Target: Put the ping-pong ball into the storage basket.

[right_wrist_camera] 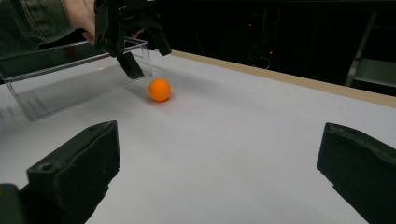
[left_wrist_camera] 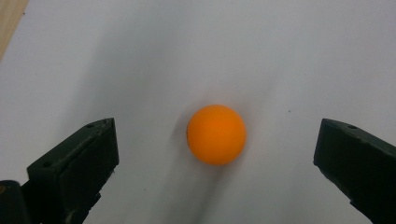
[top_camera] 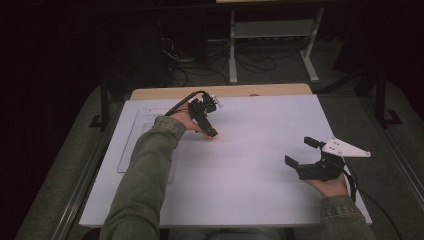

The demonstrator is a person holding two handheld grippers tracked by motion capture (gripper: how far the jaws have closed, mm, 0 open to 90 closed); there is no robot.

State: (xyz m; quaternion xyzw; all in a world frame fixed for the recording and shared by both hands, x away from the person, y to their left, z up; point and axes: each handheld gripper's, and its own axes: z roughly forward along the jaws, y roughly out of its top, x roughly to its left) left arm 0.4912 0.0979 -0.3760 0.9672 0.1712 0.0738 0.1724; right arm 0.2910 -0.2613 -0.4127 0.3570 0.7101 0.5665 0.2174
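The left claw [left_wrist_camera: 217,154] is held wide open right over the ball [left_wrist_camera: 216,134], which sits on the bench [left_wrist_camera: 140,56] between its jaws, ready to be grabbed, while the right claw [top_camera: 299,152] is kept open, far off.

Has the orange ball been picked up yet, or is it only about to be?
Not yet. The orange ball lies on the white table, and the left gripper is over it with its jaws open either side, not touching. Closing on it and lifting are left. A clear box stands beside it, perhaps where the ball goes. The right gripper waits open, far off.
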